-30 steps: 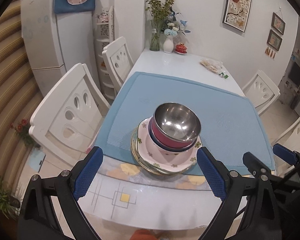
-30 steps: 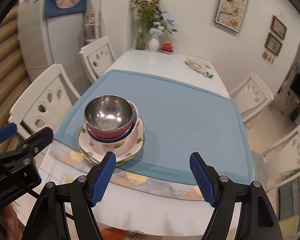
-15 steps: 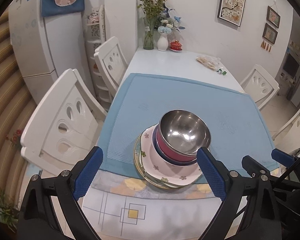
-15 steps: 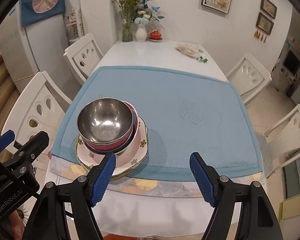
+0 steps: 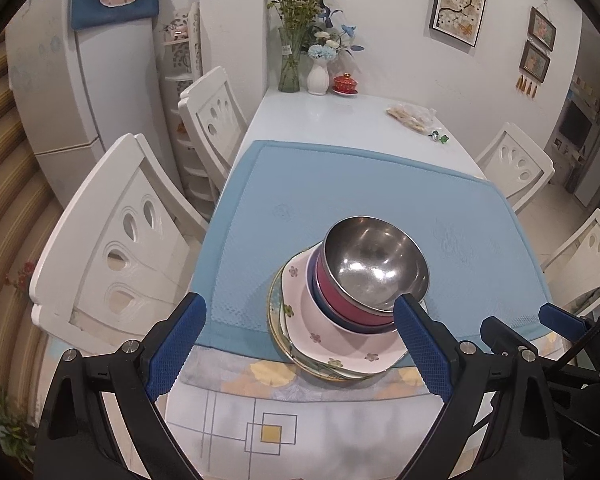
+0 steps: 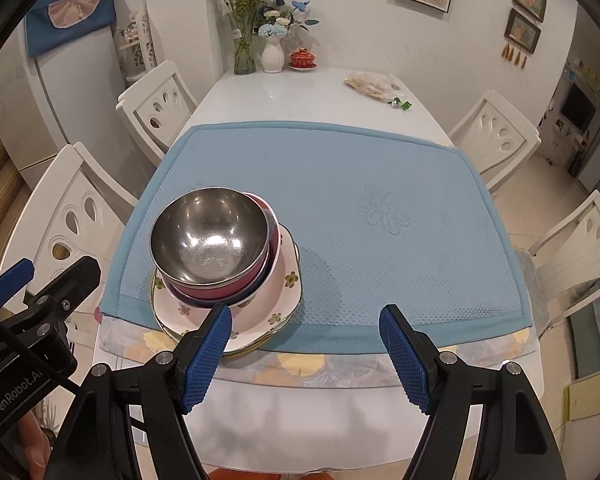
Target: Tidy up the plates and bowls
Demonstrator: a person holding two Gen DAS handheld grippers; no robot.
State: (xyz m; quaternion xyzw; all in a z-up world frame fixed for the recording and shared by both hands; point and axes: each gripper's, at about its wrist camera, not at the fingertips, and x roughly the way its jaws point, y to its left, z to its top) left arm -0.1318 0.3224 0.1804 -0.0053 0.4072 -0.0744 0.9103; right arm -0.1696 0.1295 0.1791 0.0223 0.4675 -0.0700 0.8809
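Note:
A steel bowl (image 5: 374, 264) (image 6: 210, 236) tops a stack: under it a pink bowl (image 5: 340, 308) (image 6: 220, 290) and a dark blue bowl (image 5: 320, 300), then a pink flowered square plate (image 5: 332, 356) (image 6: 276, 304) on a green-rimmed plate (image 5: 280, 332). The stack sits at the near left edge of the blue mat (image 5: 340, 184) (image 6: 340, 184). My left gripper (image 5: 300, 340) hovers open above the near side of the stack, nothing between its fingers. My right gripper (image 6: 306, 344) is open too, over the mat to the right of the stack, its left pad (image 6: 206, 356) near the plate's rim.
The white table (image 5: 340, 116) (image 6: 300, 88) carries two flower vases (image 6: 272, 56), a red lidded cup (image 6: 302, 59) and a snack bag (image 6: 370, 82) at its far end. White chairs (image 5: 112, 248) (image 6: 496, 128) stand on both sides. A fridge (image 5: 60, 80) is at the left.
Both grippers drifted slightly and tilted down, so the stack now sits lower and closer in both views. The dishes have not moved; both jaws stayed open.

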